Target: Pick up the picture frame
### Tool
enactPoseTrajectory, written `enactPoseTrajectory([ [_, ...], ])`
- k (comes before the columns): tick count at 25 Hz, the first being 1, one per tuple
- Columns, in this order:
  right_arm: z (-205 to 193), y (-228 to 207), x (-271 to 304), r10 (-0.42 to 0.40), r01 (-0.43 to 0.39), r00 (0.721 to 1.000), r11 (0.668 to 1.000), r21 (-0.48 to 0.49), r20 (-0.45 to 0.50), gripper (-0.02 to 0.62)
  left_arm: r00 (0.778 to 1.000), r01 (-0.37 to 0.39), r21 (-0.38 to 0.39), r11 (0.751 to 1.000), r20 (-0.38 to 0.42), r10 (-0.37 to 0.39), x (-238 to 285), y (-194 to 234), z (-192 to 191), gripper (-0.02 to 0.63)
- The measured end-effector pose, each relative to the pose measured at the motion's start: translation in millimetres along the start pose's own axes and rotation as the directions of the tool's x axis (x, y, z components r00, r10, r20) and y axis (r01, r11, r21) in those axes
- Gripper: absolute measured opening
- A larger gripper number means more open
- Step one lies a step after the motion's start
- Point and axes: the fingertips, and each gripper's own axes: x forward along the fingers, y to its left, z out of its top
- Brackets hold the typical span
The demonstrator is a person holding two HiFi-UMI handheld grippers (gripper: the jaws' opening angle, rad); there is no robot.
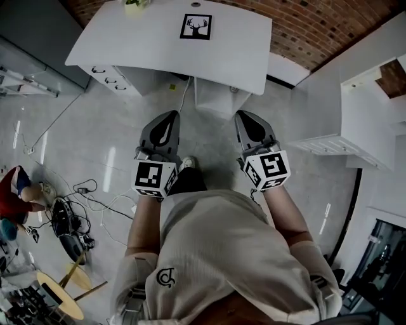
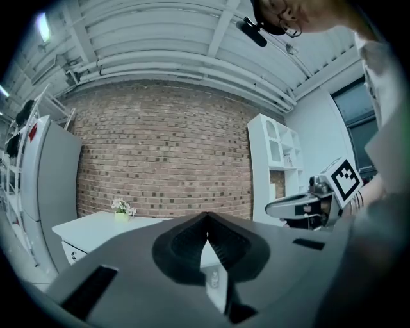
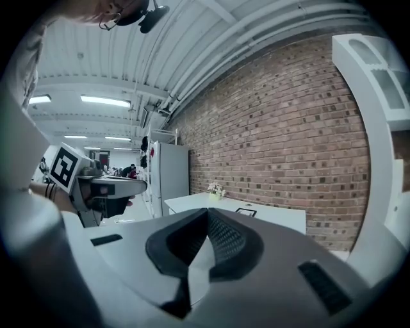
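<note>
The picture frame, black-edged with a deer silhouette, lies flat on the white table at the top of the head view. In the right gripper view the picture frame shows as a small dark outline on the tabletop. Both grippers are held side by side over the floor, short of the table and pointing toward it. My left gripper has its jaws together with nothing between them, its tips meeting. My right gripper is also shut and empty, its tips touching. Each gripper shows in the other's view.
A small flower pot stands at the table's far left. Drawers sit under the table. A white shelf unit is at the right. Cables, gear, a round wooden table and a crouching person occupy the left floor.
</note>
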Motion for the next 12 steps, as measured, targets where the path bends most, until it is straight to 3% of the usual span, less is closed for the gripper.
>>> enactPoseTrajectory([
  [6, 3.2, 11.0, 87.3, -0.068, 0.069, 0.997, 0.997, 0.019, -0.047, 0.008, 0.999, 0.041, -0.002, 0.999, -0.018, -0.041, 26.0, 83.8, -0.2, 0.012],
  [12, 3.1, 20.4, 142.1, -0.077, 0.079, 0.992, 0.997, 0.016, -0.101, 0.006, 0.998, 0.046, -0.046, 0.998, -0.043, -0.048, 47.4, 138.9, -8.4, 0.012],
])
